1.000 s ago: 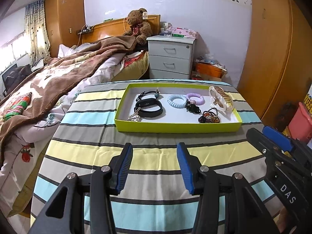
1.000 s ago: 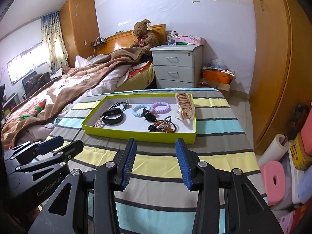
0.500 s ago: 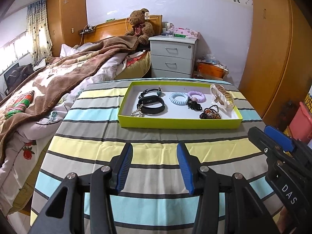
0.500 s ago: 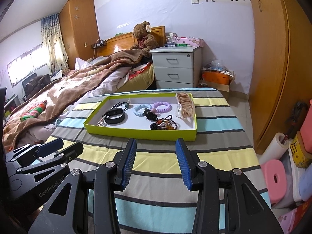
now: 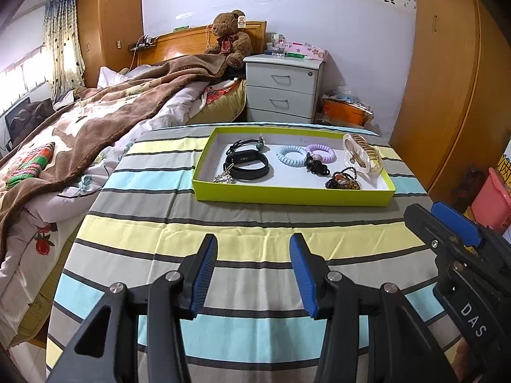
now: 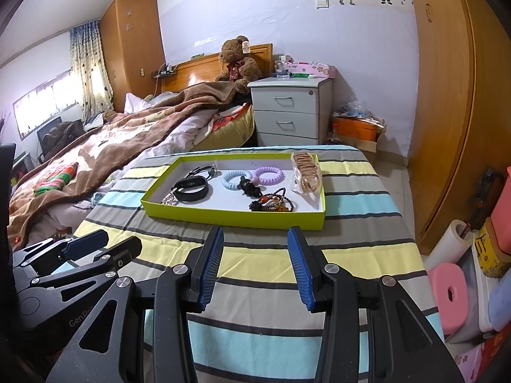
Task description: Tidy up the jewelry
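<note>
Jewelry tray (image 5: 292, 196) now farther off; both claws unchanged, empty.

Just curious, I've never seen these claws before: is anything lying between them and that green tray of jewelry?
Nothing: in both wrist views only bare striped tablecloth separates the left gripper and right gripper from the tray.

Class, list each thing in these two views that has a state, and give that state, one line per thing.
Left gripper: jaws open, empty, above the striped cloth.
Right gripper: jaws open, empty.
Green tray: lidless, flat on the table, holding jewelry.
Black band: lying flat in the tray.
Blue coil tie: lying flat in the tray.
Nightstand drawers: shut.
</note>
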`<action>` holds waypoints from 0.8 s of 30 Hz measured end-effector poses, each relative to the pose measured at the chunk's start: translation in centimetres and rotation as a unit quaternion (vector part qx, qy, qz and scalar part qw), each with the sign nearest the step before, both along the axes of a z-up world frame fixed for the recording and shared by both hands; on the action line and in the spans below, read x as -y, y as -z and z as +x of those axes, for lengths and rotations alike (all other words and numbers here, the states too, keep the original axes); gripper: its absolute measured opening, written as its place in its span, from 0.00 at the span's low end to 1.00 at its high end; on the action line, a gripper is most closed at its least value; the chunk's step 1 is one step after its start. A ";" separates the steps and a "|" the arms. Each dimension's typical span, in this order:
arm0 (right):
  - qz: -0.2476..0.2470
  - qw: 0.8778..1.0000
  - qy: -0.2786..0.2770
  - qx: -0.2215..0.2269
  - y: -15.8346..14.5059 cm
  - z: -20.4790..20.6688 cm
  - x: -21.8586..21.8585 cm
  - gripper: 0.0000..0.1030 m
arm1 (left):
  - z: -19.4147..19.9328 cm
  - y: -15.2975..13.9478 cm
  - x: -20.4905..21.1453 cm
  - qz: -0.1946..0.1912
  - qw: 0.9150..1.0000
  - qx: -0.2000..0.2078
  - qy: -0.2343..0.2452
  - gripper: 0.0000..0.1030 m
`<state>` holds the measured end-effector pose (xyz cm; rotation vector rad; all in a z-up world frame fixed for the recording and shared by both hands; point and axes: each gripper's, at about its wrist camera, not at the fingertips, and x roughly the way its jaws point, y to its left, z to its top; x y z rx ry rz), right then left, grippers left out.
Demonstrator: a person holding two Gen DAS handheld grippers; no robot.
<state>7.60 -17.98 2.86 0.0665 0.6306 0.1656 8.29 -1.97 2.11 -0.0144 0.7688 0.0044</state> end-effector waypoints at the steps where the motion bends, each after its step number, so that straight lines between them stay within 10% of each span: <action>1: 0.000 1.000 0.000 0.000 0.1 0.0 -0.1 0.41 | 0.0 0.0 0.0 0.000 1.000 0.001 0.001 0.47; 24: -0.002 1.000 -0.002 0.001 0.2 -0.3 -0.3 0.41 | -0.2 0.0 -0.1 0.000 1.000 0.000 -0.003 0.47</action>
